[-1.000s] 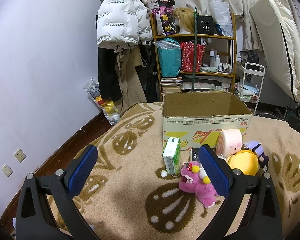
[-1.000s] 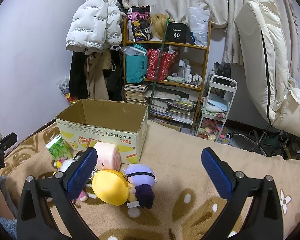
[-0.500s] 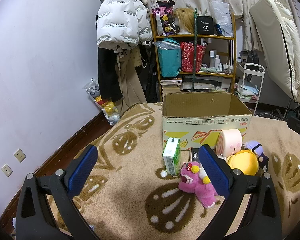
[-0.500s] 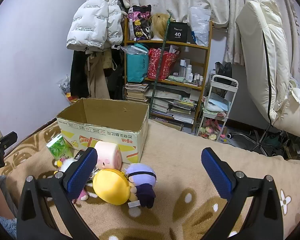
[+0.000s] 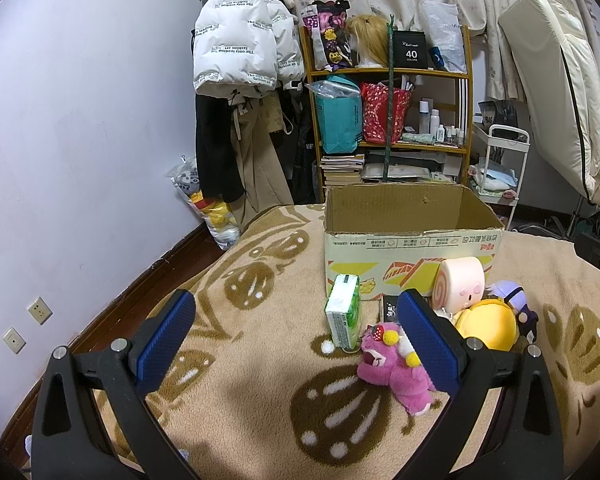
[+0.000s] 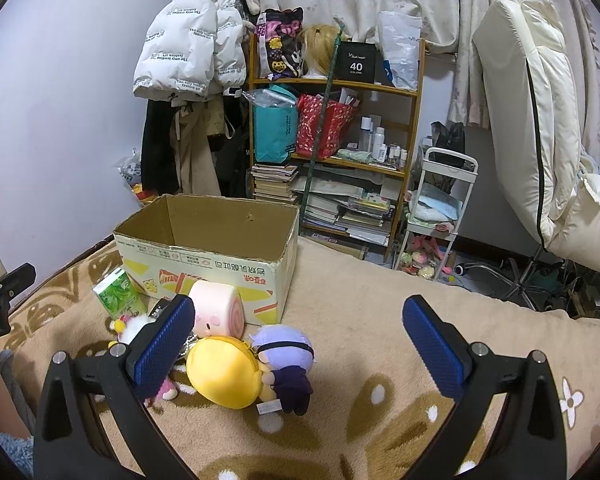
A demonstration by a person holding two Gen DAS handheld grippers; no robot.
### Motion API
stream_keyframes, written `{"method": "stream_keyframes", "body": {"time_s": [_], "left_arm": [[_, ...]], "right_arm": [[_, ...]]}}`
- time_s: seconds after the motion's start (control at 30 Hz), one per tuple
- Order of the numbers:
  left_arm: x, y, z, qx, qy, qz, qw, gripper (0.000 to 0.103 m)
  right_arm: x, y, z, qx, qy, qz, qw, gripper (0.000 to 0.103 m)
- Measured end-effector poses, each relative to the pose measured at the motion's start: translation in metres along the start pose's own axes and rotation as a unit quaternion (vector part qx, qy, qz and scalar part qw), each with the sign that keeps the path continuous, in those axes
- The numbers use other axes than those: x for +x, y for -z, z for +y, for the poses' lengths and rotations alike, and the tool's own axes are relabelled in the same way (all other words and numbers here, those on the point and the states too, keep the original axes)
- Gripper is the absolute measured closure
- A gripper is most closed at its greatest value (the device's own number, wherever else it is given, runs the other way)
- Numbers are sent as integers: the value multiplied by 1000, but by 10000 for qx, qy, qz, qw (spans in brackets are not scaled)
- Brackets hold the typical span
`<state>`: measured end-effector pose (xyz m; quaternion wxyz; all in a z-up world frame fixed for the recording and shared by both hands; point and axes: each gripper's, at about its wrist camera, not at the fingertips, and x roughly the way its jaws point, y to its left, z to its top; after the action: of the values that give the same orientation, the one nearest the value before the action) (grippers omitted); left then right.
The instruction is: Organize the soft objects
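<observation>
Both grippers, left (image 5: pixel 296 330) and right (image 6: pixel 298 330), jaws wide open, holding nothing. Plush toys (image 6: pixel 224 372) lie just near of the cardboard box (image 6: pixel 204 256).

Pink plush (image 5: pixel 394 368) is getting partly covered by the left gripper's (image 5: pixel 296 338) right finger; in the right wrist view it is mostly hiding behind the right gripper's (image 6: pixel 300 344) left finger. Small dark packet (image 5: pixel 390 307) by the cardboard box (image 5: pixel 412 240) is half hidden, print too small to read. Purple doll (image 5: pixel 512 300) is sitting behind the yellow plush (image 5: pixel 488 326), face not showing. Box floor is not showing from either view. Bottles on the shelf (image 6: pixel 384 148) are too small to tell.
</observation>
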<state>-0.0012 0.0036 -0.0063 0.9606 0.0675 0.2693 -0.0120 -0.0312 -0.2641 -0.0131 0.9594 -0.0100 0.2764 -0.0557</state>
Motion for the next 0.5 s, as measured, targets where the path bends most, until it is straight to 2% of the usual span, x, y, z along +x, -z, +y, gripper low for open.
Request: {"method": "stream_keyframes", "body": {"time_s": [0.5], "left_arm": [[4, 2, 1, -51, 27, 24, 10000, 3]], "right_arm": [[1, 3, 3, -25, -5, 17, 10000, 0]]}}
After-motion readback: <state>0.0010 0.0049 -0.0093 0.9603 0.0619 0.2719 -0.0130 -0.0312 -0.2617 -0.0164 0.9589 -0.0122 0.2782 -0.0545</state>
